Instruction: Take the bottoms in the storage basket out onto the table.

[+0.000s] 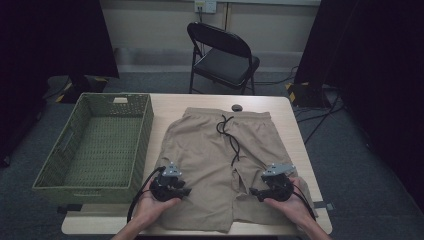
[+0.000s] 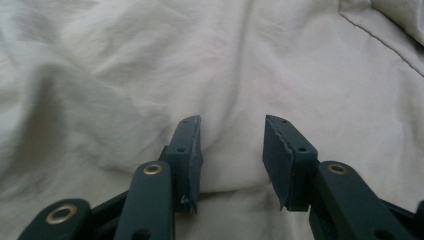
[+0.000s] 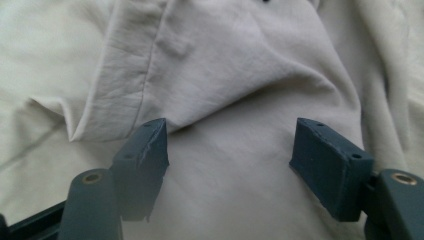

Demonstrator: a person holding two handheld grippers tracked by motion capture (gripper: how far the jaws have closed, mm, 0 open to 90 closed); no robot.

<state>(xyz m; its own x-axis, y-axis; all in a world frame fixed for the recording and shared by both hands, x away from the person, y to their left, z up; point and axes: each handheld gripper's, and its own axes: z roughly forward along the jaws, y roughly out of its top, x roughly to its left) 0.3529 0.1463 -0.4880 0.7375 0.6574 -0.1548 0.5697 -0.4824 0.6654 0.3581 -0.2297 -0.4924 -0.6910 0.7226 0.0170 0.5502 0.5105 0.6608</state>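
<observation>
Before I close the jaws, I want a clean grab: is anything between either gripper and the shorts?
Nothing visible. The left gripper and right gripper both hang open right over bare fabric of the shorts; the drawstring lies farther up.

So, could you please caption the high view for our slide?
Two hand-held grippers, left and right, open over beige shorts beside a green basket.
</observation>
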